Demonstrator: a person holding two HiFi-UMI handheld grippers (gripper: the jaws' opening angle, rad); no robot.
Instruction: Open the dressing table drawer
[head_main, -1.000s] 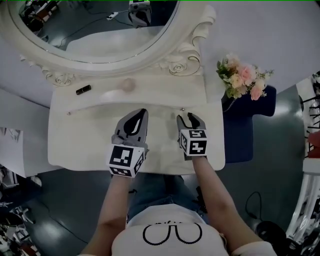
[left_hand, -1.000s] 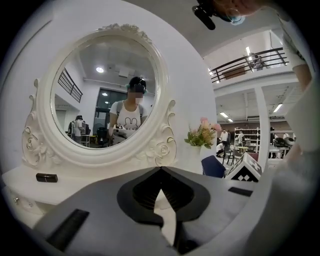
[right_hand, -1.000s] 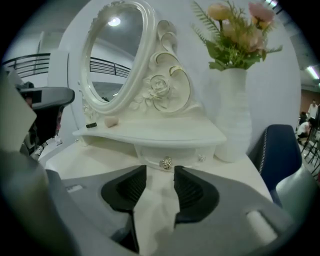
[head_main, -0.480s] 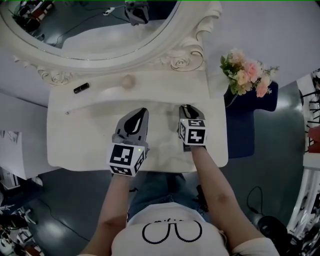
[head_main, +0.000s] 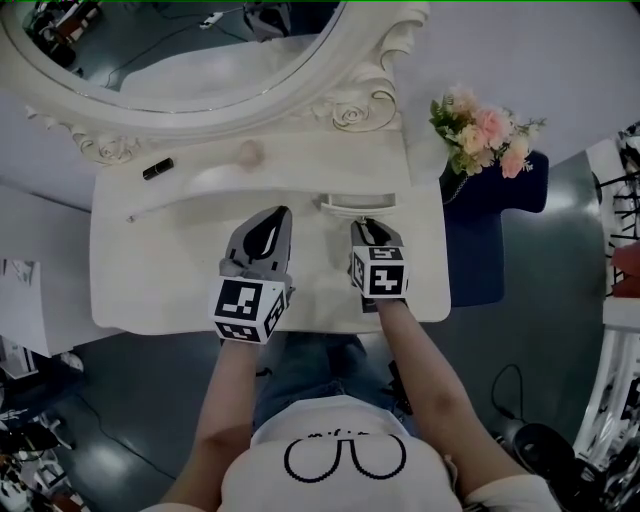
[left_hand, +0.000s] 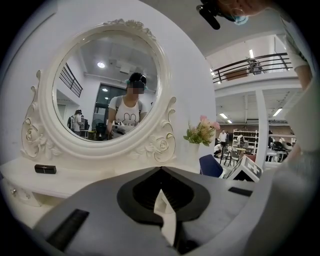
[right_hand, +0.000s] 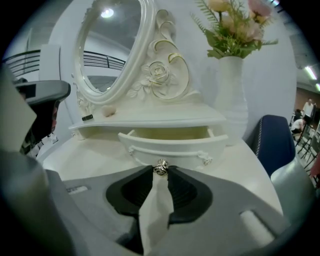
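Dressing table seen from above, with two claws held out over its white worktop (head_main: 140, 285) by a person in front of it. One open drawer (head_main: 352, 203) is counted. It is set beneath the raised shelf (head_main: 300, 165) under the mirror, right of centre, and is shown partly pulled out, with its pale inside visible in the right gripper view.

Two knobs are counted. One small silver knob (right_hand: 160, 168), shaped like a rose, is fixed at the middle of the drawer front. A second knob (head_main: 130, 217) is seen at the far left below the shelf; whether another drawer lies behind it cannot be told.

The right claw (head_main: 366, 224) is placed directly in front of the drawer and angled down toward it. Its jaws are clamped on the knob, which is gripped at their very tips. The left claw (head_main: 283, 214) is held beside the right one, left of the drawer and apart from it. Its jaws are closed together with nothing between them.

One oval mirror (head_main: 180, 60) in a carved white frame is mounted at the back. On the shelf, one short black stick (head_main: 157, 169) and one round pinkish object (head_main: 248, 152) are laid, well apart. One white vase (right_hand: 231, 95) of pink and cream flowers (head_main: 480, 135) is stood at the table's right end, and one blue chair (head_main: 495, 235) is placed beside that end.
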